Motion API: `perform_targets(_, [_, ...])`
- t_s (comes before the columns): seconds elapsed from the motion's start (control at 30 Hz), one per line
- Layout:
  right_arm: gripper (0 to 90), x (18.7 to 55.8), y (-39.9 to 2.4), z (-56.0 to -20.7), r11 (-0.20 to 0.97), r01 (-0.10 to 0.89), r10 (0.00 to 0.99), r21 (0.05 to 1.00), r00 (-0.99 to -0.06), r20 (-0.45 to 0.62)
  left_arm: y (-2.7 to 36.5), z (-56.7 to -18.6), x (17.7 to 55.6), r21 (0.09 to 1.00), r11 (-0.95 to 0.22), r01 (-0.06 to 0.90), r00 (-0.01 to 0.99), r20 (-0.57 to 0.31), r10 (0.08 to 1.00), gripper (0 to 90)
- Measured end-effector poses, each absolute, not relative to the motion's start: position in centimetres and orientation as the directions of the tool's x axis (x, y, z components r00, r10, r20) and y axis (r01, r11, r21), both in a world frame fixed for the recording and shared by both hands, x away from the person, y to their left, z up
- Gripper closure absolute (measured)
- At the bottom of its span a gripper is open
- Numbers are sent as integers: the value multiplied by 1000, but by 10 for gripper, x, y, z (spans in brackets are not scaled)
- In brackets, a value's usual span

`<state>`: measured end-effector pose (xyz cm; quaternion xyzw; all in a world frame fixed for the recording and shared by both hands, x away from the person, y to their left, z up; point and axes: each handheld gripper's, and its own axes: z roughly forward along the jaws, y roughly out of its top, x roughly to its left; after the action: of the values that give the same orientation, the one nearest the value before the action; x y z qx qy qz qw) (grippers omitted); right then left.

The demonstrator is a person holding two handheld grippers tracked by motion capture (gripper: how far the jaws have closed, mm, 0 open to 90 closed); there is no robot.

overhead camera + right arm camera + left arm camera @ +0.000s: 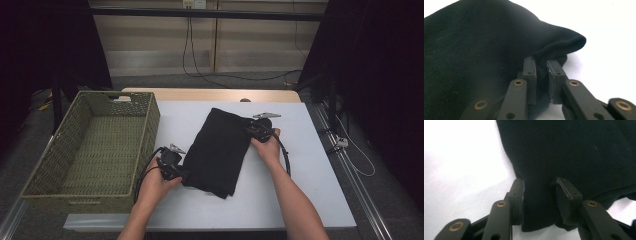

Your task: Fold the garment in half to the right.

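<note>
A folded black cloth (220,150) lies in the middle of the white table (305,190). My left gripper (182,175) is at the cloth's near left corner. In the left gripper view its jaws (539,185) stand on either side of a thick fold of the cloth (574,150), with both pads against it. My right gripper (251,128) is at the cloth's far right edge. In the right gripper view its jaws (541,63) are pinched on a small ridge of the cloth (486,45), which rises into a raised fold just beyond them.
A large woven green basket (150,125) stands on the left side of the table, close to the cloth, with nothing showing inside. Bare white table lies right of the cloth and in front of it. Cables hang by the far wall.
</note>
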<state>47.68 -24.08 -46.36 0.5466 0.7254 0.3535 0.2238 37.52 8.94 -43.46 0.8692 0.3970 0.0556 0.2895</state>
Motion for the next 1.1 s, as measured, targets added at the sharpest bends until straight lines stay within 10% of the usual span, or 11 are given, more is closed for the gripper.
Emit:
perform_targets(0.17, [795, 476, -240, -464, 155, 634, 951, 757, -304, 60, 91, -437, 375, 548, -484, 682, 672, -208, 711, 799])
perform_targets(1.1, [821, 484, -245, -429, 179, 523, 938, 833, -345, 16, 89, -415, 386, 435, -577, 692, 696, -187, 693, 841])
